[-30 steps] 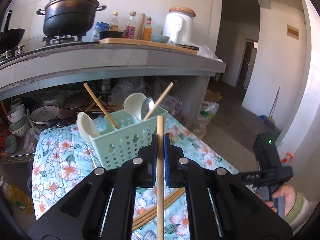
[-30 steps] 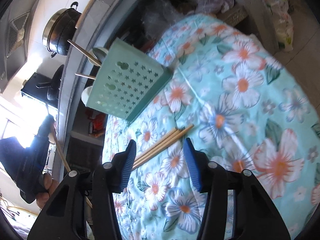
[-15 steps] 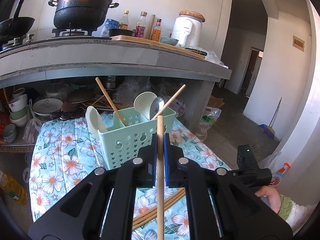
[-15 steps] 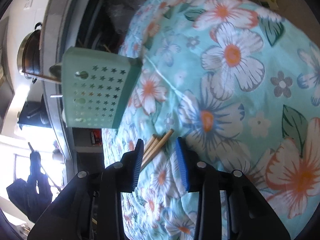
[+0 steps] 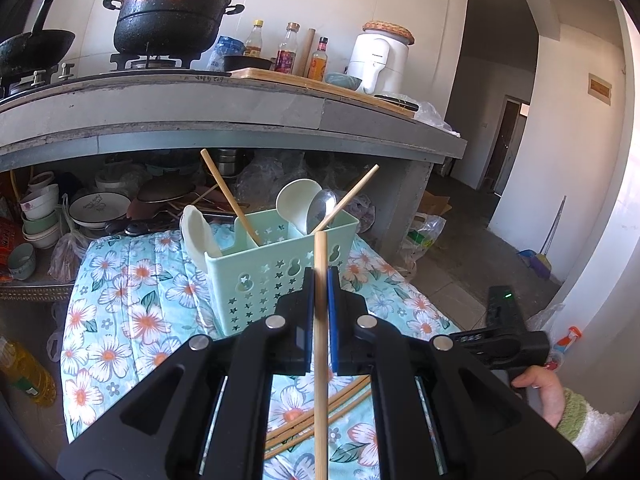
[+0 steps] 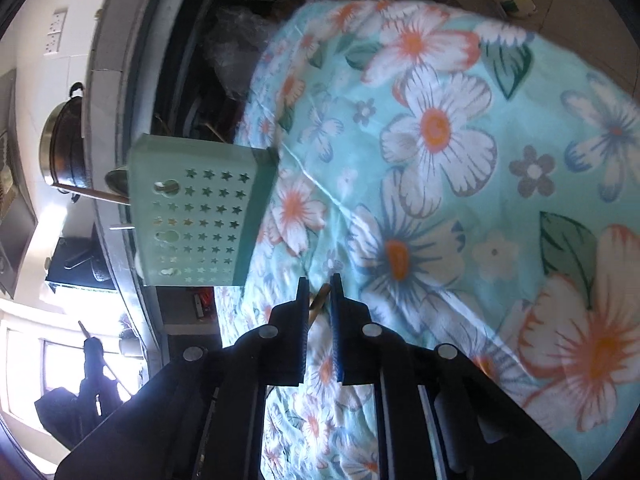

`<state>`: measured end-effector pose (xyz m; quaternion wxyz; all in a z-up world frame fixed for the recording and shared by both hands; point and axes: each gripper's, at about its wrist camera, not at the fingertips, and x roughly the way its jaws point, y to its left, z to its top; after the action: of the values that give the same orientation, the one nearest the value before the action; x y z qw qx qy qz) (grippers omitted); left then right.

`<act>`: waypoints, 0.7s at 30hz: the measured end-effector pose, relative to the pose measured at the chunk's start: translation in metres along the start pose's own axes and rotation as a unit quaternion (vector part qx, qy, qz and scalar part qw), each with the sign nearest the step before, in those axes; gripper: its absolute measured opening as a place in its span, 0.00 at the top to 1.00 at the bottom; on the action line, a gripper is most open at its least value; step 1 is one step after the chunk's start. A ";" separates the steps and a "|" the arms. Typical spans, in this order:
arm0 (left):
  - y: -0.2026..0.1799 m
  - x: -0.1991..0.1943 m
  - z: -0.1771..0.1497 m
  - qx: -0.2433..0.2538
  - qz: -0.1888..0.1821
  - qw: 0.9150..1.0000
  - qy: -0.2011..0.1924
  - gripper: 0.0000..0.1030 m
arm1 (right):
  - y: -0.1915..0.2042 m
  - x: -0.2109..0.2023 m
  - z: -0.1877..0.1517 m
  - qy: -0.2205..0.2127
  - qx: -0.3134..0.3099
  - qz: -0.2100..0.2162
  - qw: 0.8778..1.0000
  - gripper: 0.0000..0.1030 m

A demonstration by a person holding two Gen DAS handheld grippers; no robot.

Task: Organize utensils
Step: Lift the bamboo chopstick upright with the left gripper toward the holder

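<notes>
closing right tongs (image 6: 319,288) straddle chopsticks (image 6: 320,300) beside basket (image 6: 196,216).

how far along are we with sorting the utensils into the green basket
Partly done: two chopsticks and some spoons already stand in the basket. In hand: the left tool grips one chopstick; the right tool is closing on a chopstick tip. Left: the loose chopsticks on the cloth.

My left gripper (image 5: 320,280) covers most of the loose chopsticks (image 5: 320,416) on the cloth. My right gripper (image 6: 320,292), jaws closing, hides all but one chopstick tip (image 6: 322,296).
</notes>
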<state>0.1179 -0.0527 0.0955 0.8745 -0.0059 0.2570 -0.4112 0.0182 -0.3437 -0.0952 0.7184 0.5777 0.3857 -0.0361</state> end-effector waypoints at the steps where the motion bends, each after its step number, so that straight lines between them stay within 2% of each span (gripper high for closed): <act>1: 0.000 0.000 0.000 0.000 0.001 1.000 0.001 0.95 | 0.004 -0.007 0.000 -0.008 -0.010 0.004 1.000 0.91; 9: 0.001 -0.003 0.006 -0.008 -0.001 1.000 -0.006 0.95 | 0.046 -0.067 0.002 -0.069 -0.094 0.038 0.992 0.94; 14: 0.011 -0.009 0.024 -0.050 -0.026 0.998 -0.032 0.95 | 0.069 -0.097 0.002 -0.109 -0.145 0.035 0.983 0.95; 16: 0.019 -0.003 0.026 -0.080 -0.038 0.996 -0.027 0.95 | 0.075 -0.103 0.001 -0.119 -0.158 0.029 0.980 0.95; 19: 0.035 0.013 0.025 -0.119 -0.030 0.992 0.003 0.95 | 0.077 -0.104 -0.002 -0.121 -0.167 0.026 0.978 0.95; 21: 0.041 0.015 0.025 -0.128 -0.026 0.991 0.006 0.95 | 0.078 -0.104 -0.003 -0.121 -0.170 0.023 0.978 0.95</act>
<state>0.1669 -0.0414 0.1016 0.8538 -0.1217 0.3129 -0.3979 -0.0175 -0.3567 0.0289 0.8481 0.4471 0.2833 -0.0227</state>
